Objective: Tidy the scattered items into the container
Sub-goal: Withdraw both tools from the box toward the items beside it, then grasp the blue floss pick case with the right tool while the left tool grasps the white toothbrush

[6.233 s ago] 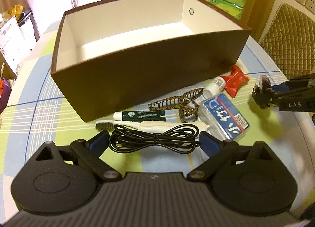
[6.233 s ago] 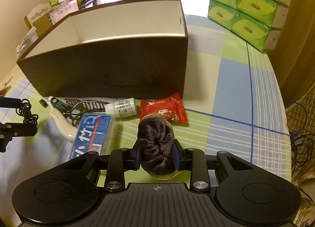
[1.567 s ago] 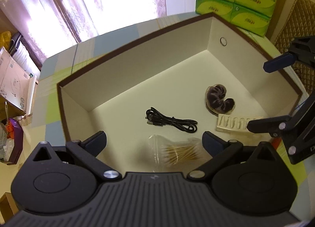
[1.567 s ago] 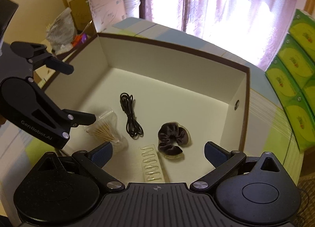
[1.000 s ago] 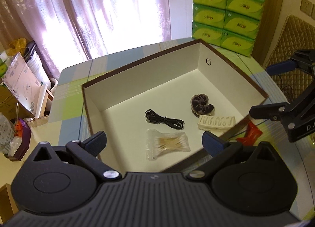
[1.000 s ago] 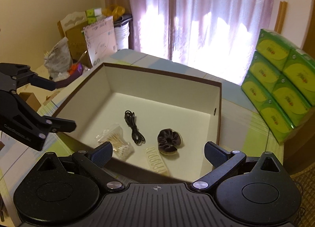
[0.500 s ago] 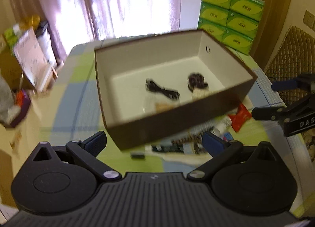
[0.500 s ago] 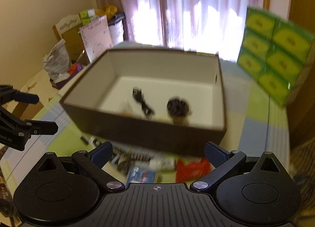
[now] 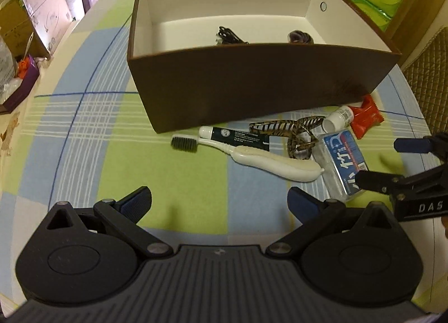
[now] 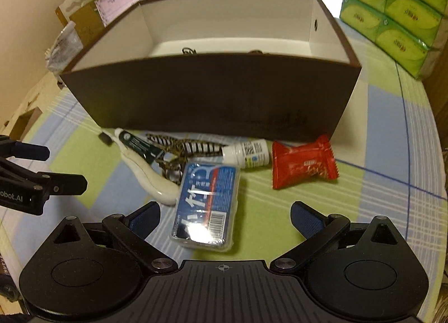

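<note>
While both my claws hang spread wide over the checked tablecloth (image 9: 84,132) with nothing between their fingers, the brown box (image 9: 252,82) fills the upper middle of both views. My left gripper (image 9: 218,205) sits at the bottom of the left wrist view, over a bare green and blue patch of cloth. My right gripper (image 10: 224,219) sits at the bottom of the right wrist view, its blue-padded fingers either side of the near end of a clear plastic case with a blue and red label (image 10: 207,202).

Over the box's near wall I can see the top of a black cable (image 9: 228,36) and a dark scrunchie (image 9: 301,37) lying on the pale floor.

On the cloth, just in front of the box, the loose things lie in a cluster. A white toothbrush with dark bristles (image 9: 252,155) lies lower centre in the left view, touching a dark green toothpaste tube (image 9: 238,138) just above it. A tortoiseshell hair claw (image 9: 288,130) lies to their right, against the case. A small white bottle (image 10: 246,152) lies on its side beside a red snack packet (image 10: 303,166), right of centre in the right view.

Green tissue packs (image 10: 397,1) are stacked in the upper right corner.
</note>
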A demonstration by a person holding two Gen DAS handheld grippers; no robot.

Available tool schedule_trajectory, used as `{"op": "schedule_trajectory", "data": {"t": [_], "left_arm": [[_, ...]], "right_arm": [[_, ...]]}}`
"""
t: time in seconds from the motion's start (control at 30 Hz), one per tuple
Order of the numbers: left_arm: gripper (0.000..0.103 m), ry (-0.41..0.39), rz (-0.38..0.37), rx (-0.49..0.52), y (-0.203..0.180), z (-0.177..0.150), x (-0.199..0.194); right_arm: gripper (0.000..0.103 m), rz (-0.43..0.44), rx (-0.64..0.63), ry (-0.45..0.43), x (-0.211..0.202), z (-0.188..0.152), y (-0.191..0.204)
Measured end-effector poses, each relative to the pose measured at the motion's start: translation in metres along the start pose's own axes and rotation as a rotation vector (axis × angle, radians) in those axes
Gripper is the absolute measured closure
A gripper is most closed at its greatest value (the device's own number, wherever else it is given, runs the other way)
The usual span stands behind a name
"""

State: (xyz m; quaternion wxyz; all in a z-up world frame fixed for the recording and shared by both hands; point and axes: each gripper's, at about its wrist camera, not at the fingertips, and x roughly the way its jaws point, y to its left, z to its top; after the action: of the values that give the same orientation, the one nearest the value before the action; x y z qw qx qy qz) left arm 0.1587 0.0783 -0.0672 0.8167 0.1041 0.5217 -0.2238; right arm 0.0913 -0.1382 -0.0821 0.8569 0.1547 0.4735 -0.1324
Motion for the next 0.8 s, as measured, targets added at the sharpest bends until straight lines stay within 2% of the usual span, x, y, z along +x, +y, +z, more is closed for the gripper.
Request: {"op": "schedule_trajectory", "data": {"t": [0.17,0.3,0.33,0.37,0.4,0.5,0.53,0.57,0.8], "left_arm": [[0.001,0.021,0.002,0.002,-0.001,-0.001,0.011],[0.001,0.037,-0.003,-0.003,-0.001,0.000,0.018],[0.001,0.039,-0.002,-0.004,-0.001,0.001,0.020],[0.001,0.039,-0.001,-0.005,-0.001,0.001,0.021],[0.001,0.040,-0.002,-0.006,-0.002,0.001,0.022],[0.001,0.042,-0.007,-0.010,-0.003,0.003,0.024],[0.001,0.041,-0.007,-0.010,-0.004,0.004,0.024],[0.001,0.041,-0.007,-0.012,-0.005,0.004,0.025],[0.001,0.035,0.006,-0.084,-0.009,0.010,0.035]], "right_arm": [[0.000,0.000,-0.006,0.012,0.009,-0.005,0.001],[0.000,0.002,-0.019,-0.011,0.015,-0.008,0.004],[0.002,0.002,-0.028,-0.017,0.016,-0.009,0.006],[0.018,0.000,-0.039,-0.023,0.017,-0.010,0.007],[0.023,0.004,-0.046,-0.020,0.020,-0.010,0.008],[0.024,0.020,-0.026,-0.018,0.025,-0.011,0.007],[0.037,0.024,-0.027,-0.022,0.025,-0.011,0.006],[0.041,0.034,-0.029,-0.022,0.026,-0.012,0.006],[0.041,0.013,-0.007,0.010,0.019,-0.013,-0.006]]}}
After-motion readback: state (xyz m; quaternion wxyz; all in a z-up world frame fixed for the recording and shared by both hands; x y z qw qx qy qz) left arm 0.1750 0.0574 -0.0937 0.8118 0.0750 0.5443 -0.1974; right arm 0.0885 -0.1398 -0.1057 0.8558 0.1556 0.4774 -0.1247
